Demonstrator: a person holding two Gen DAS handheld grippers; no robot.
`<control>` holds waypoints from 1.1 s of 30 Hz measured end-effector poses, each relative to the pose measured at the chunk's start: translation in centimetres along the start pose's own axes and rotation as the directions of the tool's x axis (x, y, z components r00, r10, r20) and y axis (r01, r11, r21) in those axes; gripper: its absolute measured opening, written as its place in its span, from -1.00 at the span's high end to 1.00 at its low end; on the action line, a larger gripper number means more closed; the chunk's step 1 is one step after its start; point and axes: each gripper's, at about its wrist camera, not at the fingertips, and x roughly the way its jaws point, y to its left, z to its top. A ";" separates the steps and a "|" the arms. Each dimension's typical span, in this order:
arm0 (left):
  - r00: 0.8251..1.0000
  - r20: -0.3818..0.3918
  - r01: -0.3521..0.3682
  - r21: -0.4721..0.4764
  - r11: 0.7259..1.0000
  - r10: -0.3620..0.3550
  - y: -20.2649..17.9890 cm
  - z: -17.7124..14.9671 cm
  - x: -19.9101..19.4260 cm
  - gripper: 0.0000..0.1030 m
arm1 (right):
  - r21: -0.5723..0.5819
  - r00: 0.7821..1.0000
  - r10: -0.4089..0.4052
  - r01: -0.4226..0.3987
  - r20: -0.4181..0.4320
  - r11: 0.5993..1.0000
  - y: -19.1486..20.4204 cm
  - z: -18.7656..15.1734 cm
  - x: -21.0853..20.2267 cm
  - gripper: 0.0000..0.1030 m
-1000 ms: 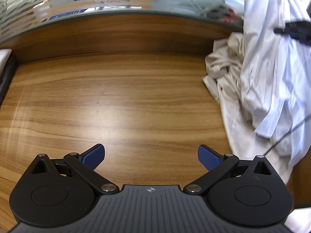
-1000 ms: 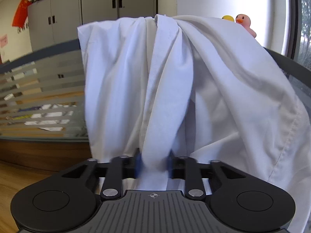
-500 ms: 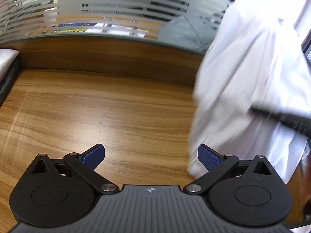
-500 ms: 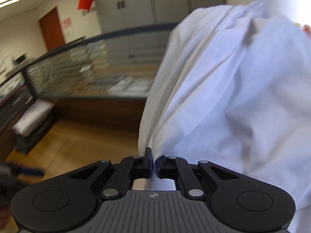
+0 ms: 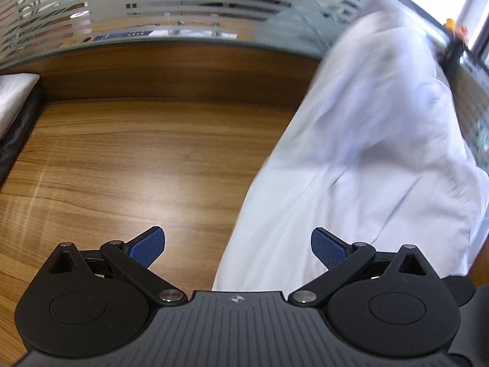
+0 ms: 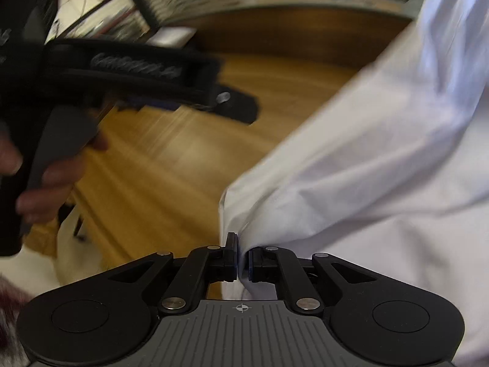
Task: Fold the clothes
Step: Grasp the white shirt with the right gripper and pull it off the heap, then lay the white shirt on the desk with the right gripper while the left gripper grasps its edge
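Your right gripper (image 6: 243,258) has its jaws pinching a fold of the white shirt (image 6: 382,159). The jaws have just been easing open a little, yet cloth is pinched between the pads, and the shirt fans out from the pinch up and to the right, filling that side of the right wrist view.

Your left gripper (image 5: 238,246) has its jaws spread wide, blue pads (image 5: 146,246) bare, nothing between them. In the left wrist view the shirt (image 5: 366,168) hangs blurred on the right, its lower edge down by the right-hand pad; whether it touches that pad cannot be told.

Under both grippers lies the wooden desk (image 5: 137,159). A frosted glass screen (image 5: 183,9) runs along its far edge. In the right wrist view your left hand (image 6: 45,177) grips the other gripper's handle at the left, blurred.
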 end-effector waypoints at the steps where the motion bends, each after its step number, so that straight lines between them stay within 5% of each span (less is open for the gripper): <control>1: 1.000 -0.005 -0.005 0.011 1.000 0.005 0.1 -0.2 0.2 -0.99 | -0.008 1.000 -0.004 0.004 -0.002 1.000 0.3 -0.1 0.1 0.69; 4: 1.000 -0.023 -0.011 0.039 0.999 0.012 -0.2 -0.9 0.9 -0.99 | 0.008 1.000 -0.004 0.004 -0.005 1.000 0.6 -0.1 0.2 0.57; 8: 1.000 -0.023 0.005 0.060 0.998 -0.004 -1.1 -1.1 1.7 -0.99 | 0.032 0.999 -0.040 0.040 0.002 0.999 -0.7 -1.3 -1.5 0.00; 12: 0.999 -0.032 0.036 0.081 0.996 -0.033 -2.5 -1.2 2.8 -0.99 | 0.062 0.996 -0.085 0.083 0.019 0.995 -2.7 -2.2 -3.3 -0.23; 24: 0.981 -0.099 0.177 0.142 0.974 -0.164 -6.4 -0.2 5.9 -0.99 | 0.021 0.990 -0.135 0.134 0.044 0.991 -5.7 -2.8 -7.3 -0.29; 28: 0.979 -0.137 0.172 0.162 0.972 -0.150 -7.5 -0.2 8.0 -0.99 | 0.043 0.963 -0.259 0.256 0.078 0.966 -7.8 -2.9 -8.3 -0.31; 33: 0.979 -0.164 0.150 0.180 0.972 -0.121 -8.7 -0.3 10.0 -0.93 | 0.011 0.894 -0.429 0.432 0.128 0.902 -10.0 -2.0 -7.4 -0.57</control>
